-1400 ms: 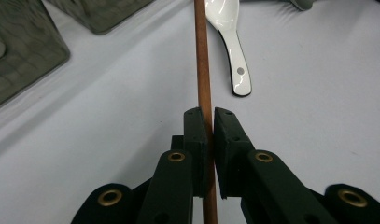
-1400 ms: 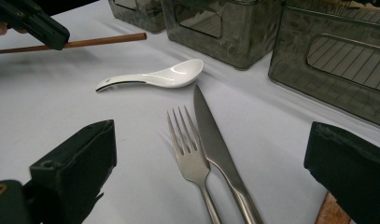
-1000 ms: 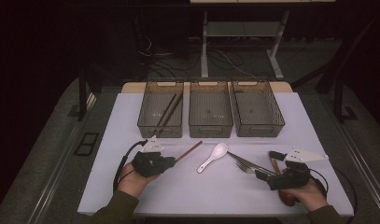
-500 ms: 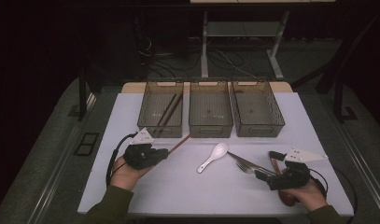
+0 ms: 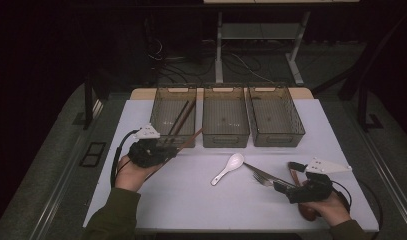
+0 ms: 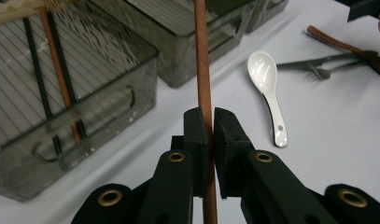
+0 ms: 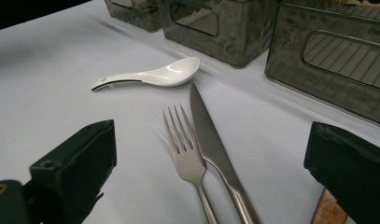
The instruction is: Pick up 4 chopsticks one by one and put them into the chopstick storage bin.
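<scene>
High view: the left gripper (image 5: pixel 163 150) is held above the white worktop (image 5: pixel 191 200), its jaws clamped on a brown chopstick (image 5: pixel 188 141). The chopstick runs on past the jaws toward the near wall of the left bin (image 5: pixel 174 114), which holds more chopsticks. The middle bin (image 5: pixel 225 116) and the right bin (image 5: pixel 275 116) stand beside it in one row. The right gripper (image 5: pixel 283 187) rests low at the worktop, its jaws pointing toward a fork (image 5: pixel 263 180) and a knife (image 5: pixel 258 171). A white spoon (image 5: pixel 228 168) lies well ahead of those jaws, between the two grippers.

Left gripper view: the jaws are pressed together on the chopstick (image 6: pixel 202 70), which passes straight up between them and extends well beyond their tips. To the left of the jaws stands the left bin (image 6: pixel 75 116), with one brown and two dark sticks inside. To the right of the jaws lies the spoon (image 6: pixel 267 88); farther off are the fork (image 6: pixel 318 72) and knife (image 6: pixel 313 60).

Right gripper view: the jaws stand wide apart, gripping nothing. Between them, on the worktop (image 7: pixel 47 93), lie the fork (image 7: pixel 183 149) and knife (image 7: pixel 211 144), side by side and touching. The spoon (image 7: pixel 152 76) lies beyond them, ahead of the jaws.
</scene>
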`<state>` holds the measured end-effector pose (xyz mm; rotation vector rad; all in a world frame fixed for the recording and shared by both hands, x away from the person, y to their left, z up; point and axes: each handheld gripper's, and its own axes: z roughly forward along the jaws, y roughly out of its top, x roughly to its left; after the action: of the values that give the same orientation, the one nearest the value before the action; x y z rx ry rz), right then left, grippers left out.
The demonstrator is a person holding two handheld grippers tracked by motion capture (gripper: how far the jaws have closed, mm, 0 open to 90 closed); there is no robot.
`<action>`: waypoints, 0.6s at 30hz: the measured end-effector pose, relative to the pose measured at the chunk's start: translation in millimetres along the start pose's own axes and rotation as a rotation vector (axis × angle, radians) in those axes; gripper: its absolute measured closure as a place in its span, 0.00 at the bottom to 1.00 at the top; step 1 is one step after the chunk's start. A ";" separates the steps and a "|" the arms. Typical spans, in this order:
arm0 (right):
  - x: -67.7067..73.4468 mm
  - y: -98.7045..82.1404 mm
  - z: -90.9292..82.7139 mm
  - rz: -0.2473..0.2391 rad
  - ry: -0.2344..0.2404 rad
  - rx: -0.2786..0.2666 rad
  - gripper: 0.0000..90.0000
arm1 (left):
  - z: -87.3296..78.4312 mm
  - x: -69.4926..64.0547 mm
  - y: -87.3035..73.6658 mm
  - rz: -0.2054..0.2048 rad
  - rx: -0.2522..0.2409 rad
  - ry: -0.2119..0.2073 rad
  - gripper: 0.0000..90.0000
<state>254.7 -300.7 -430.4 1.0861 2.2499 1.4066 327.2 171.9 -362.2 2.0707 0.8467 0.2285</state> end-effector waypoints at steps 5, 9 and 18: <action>-0.3 -0.1 0.1 0.000 0.000 -0.001 0.03 | -0.2 8.4 13.4 -0.009 -0.004 0.003 0.93; 0.4 0.0 0.4 -0.004 -0.001 -0.003 0.03 | 0.0 13.2 23.2 -0.010 -0.008 0.017 0.93; 0.1 -0.1 -0.4 0.000 -0.002 -0.005 0.03 | 2.0 34.6 40.0 -0.052 -0.032 0.076 0.94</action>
<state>254.4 -300.9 -430.3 1.0846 2.2442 1.4100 373.5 177.0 -337.1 2.0186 0.9360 0.2919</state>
